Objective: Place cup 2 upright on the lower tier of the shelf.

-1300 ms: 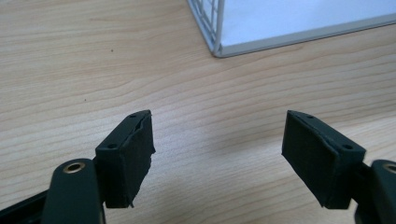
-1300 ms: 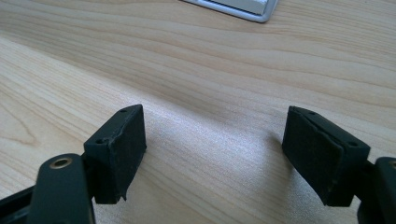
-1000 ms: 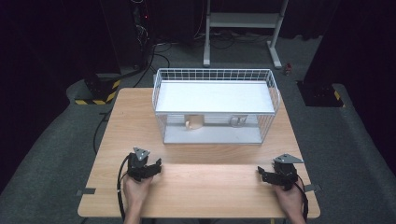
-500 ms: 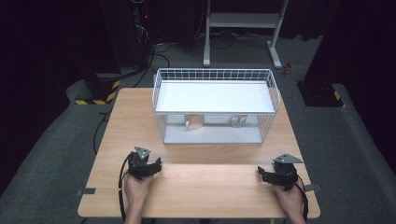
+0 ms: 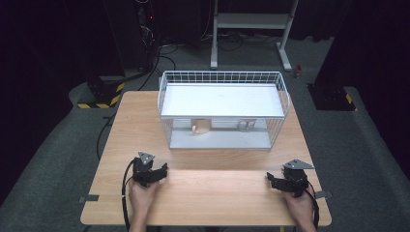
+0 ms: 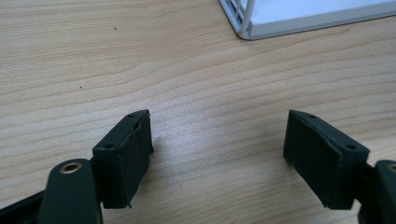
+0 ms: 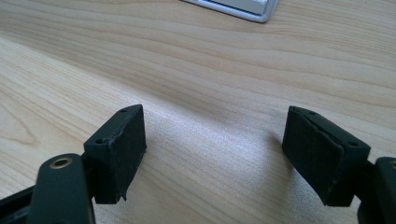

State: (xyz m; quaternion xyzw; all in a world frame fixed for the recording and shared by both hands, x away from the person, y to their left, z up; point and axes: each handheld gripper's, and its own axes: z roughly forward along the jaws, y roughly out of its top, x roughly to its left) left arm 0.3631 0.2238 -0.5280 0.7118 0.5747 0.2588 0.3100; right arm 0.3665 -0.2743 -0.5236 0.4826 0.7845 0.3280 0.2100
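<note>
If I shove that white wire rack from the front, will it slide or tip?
The white wire rack will probably slide: it looks wide, low and flat-based on the smooth wooden table. Open wire walls suggest it's light, so expect easy movement. A small tan item under its shelf may shift.

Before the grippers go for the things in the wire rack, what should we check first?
1. Left gripper open with nothing between its jaws: ok.
2. Right gripper open with nothing between its jaws: ok.
3. Bare table between the grippers and the rack: ok.
4. Tan cup under the rack's shelf, standing upright: ok.
5. Clear item next to the cup, what it is and how it stands: cannot tell.
6. Room for a gripper to get in under the white shelf from the front: cannot tell.
</note>
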